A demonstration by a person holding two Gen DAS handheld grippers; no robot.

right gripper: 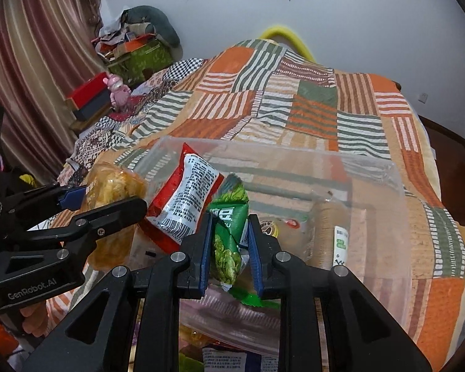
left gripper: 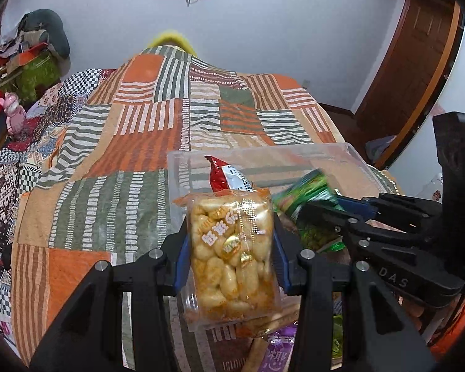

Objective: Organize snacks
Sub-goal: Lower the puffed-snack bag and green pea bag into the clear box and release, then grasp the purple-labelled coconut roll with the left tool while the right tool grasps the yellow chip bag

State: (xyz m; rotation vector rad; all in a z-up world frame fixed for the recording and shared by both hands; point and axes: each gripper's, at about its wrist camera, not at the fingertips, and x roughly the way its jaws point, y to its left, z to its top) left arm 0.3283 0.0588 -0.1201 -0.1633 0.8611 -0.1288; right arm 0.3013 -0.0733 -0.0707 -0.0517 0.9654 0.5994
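A: Starting at the left, what is on the bed?

B: A patchwork bedspread of orange, green and white stripes [left gripper: 145,117] covers it. At its far left edge stands a small pink toy figure [left gripper: 14,113], near a red and black box [right gripper: 88,97].

A: And the left gripper [left gripper: 231,245]?

B: Its two blue-padded fingers [left gripper: 183,263] pinch a clear plastic packet of yellow puffed rice snacks [left gripper: 231,251] by its two sides. The packet is upright and is held at the near left corner of the clear plastic storage box [right gripper: 372,167], which sits on the bedspread.

A: What is just behind that packet?

B: A red and white foil packet [right gripper: 184,198]. It leans tilted at the left side of the box, with the barcode side to the right camera. I cannot tell if it touches the box floor.

A: Then the right gripper [right gripper: 231,251]?

B: Its fingers [right gripper: 205,248] are pressed on a green packet of green peas [right gripper: 228,241], held over the near edge of the box, just beside the red packet.

A: Is there something inside the box, more to the right?

B: Yes, flat wrapped snacks lie on the floor, one with a white and green label [right gripper: 341,243]. More packets lie below the grippers, among them a purple packet [left gripper: 279,350].
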